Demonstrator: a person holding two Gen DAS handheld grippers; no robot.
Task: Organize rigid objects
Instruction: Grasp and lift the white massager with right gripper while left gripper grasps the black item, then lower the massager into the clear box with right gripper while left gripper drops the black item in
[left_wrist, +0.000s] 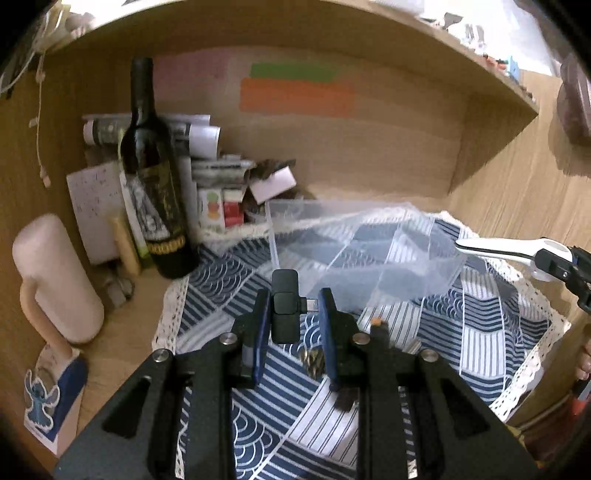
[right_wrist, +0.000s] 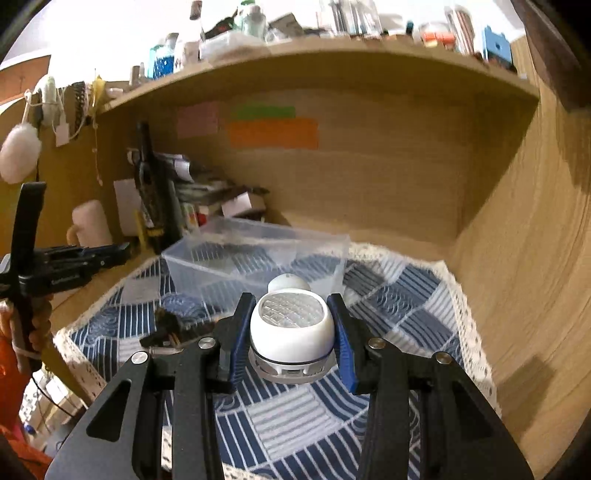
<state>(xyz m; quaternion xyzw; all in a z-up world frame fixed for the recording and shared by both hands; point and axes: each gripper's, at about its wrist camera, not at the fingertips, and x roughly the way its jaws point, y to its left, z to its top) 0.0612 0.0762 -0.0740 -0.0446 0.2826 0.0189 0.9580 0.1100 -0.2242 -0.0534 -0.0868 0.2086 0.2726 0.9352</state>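
While clamped, shaver (right_wrist: 291, 332) between fingers (right_wrist: 242, 332).

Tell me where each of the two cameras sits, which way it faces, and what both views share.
Left wrist: sits on the left gripper, facing into a wooden desk alcove; its blue-padded fingers frame a small black clip-on device; the right gripper shows at the right edge.
Right wrist: sits on the right gripper, facing the same alcove; its fingers grip a white round-headed gadget; the left gripper shows at the left.
Shared: clear plastic bin, blue patterned cloth, dark wine bottle.
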